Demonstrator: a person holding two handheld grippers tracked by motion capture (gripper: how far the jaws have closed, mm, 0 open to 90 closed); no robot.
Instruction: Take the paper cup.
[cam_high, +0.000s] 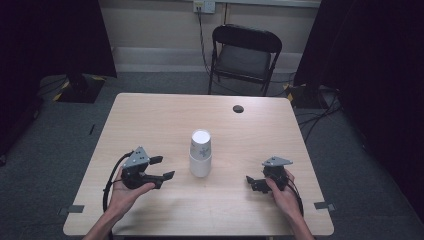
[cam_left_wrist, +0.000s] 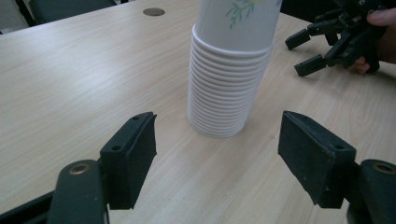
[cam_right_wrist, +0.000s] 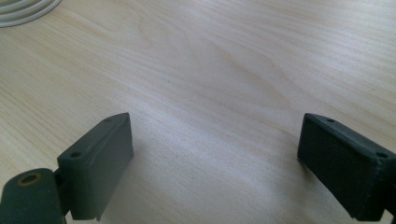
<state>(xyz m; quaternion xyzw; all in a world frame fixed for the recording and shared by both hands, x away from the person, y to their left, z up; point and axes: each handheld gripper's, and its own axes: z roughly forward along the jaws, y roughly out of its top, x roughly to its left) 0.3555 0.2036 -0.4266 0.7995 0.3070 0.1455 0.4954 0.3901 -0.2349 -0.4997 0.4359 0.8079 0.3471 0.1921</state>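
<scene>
White paper cups, a nested stack (cam_left_wrist: 223, 88), stand mid-worktop (cam_high: 150, 115); its top is cut off in the left gripper view. Left gripper (cam_high: 163, 168) sits just beside it, jaws spread, empty. Right gripper (cam_high: 254, 183), well apart, is likewise spread over bare wood.

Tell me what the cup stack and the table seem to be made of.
Cup stack: likely paper, matte white, with thin rolled rims ringed one above another and a printed leaf sprig on the top cup. Table: pale wood-grain surface, probably laminate over board, since the grain looks smooth and even with a faint sheen.
</scene>
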